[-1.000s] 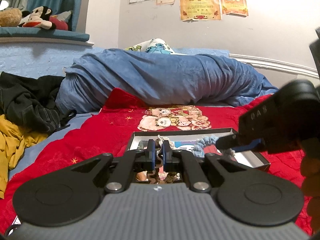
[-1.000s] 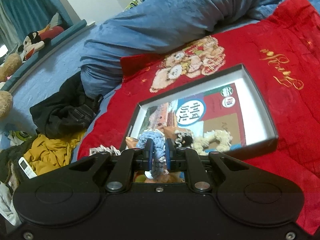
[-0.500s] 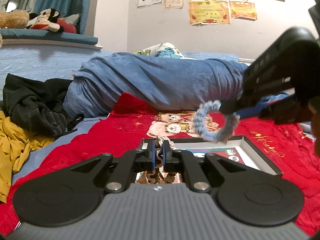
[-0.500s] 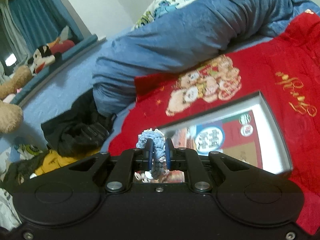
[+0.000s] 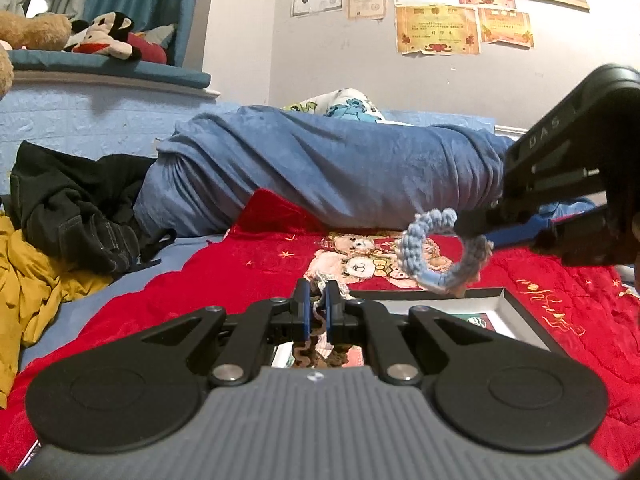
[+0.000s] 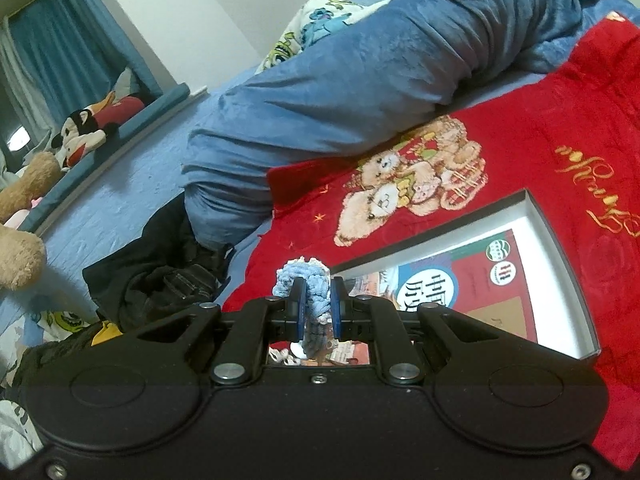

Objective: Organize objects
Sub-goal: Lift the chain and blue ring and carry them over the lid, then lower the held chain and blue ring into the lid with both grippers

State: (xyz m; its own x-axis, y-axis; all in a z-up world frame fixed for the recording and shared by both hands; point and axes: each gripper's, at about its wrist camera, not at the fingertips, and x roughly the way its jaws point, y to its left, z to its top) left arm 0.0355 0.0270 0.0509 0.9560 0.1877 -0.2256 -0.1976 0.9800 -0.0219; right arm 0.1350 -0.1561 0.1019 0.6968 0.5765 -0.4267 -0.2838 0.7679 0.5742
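Note:
My right gripper (image 6: 316,300) is shut on a light blue crocheted ring (image 6: 310,288). In the left wrist view the ring (image 5: 442,258) hangs from the right gripper (image 5: 476,228) in the air above the far edge of a shallow black box (image 5: 516,312). My left gripper (image 5: 316,300) is shut on a cream and brown lacy scrunchie (image 5: 320,304) over the box's near left part. The box (image 6: 560,248) has a white inner wall and a printed sheet on its floor.
The box lies on a red bear-print blanket (image 5: 224,280) on a bed. A rolled blue duvet (image 5: 320,176) lies behind it. Black clothes (image 5: 76,204) and a yellow garment (image 5: 28,276) are at left. Plush toys (image 5: 104,36) sit on a ledge.
My right gripper has lifted the blue ring up out of the box and holds it above the far edge. My left gripper has stayed shut on the lacy scrunchie, raised slightly.

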